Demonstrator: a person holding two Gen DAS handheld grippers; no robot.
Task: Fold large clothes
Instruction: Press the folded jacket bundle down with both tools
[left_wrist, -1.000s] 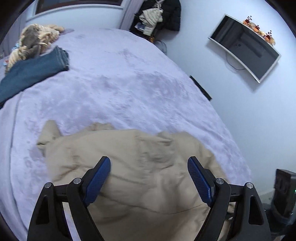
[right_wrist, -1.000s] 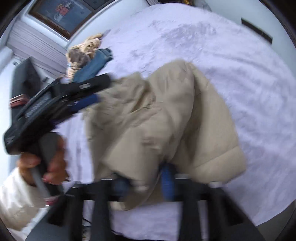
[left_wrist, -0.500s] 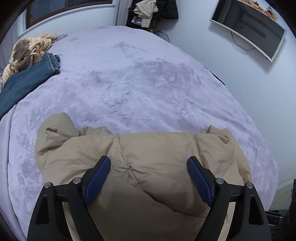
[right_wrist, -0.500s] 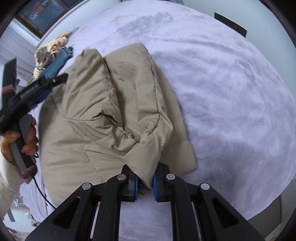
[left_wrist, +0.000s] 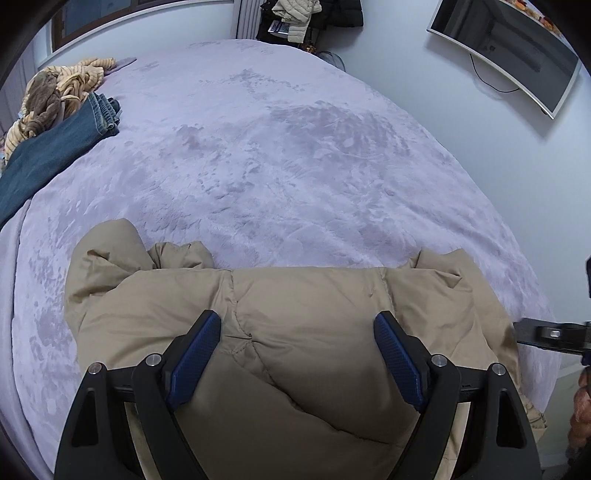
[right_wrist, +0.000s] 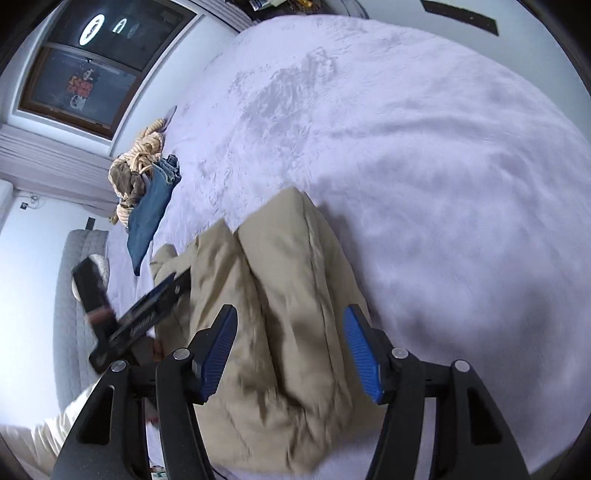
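A beige padded jacket (left_wrist: 306, 325) lies folded over on the lilac bed cover (left_wrist: 295, 155), near the bed's front edge. My left gripper (left_wrist: 297, 332) hovers just above it, jaws wide open, nothing pinched. In the right wrist view the same jacket (right_wrist: 288, 295) lies as a thick bundle under my right gripper (right_wrist: 290, 330). Its jaws are opening, the blue pads stand apart over the cloth and do not press on it. The left gripper's black body (right_wrist: 144, 314) shows at the jacket's left side.
Folded blue jeans (left_wrist: 55, 147) and a tan striped garment (left_wrist: 59, 92) lie at the bed's far left corner. A wall-mounted television (left_wrist: 506, 48) hangs on the right. Dark coats (left_wrist: 306, 14) hang by the far wall. A grey headboard (right_wrist: 70, 325) flanks the bed.
My right gripper let go of the jacket's edge and its jaws spread apart. The jacket was laid down folded on the bed. My left gripper stayed open and sank toward it.
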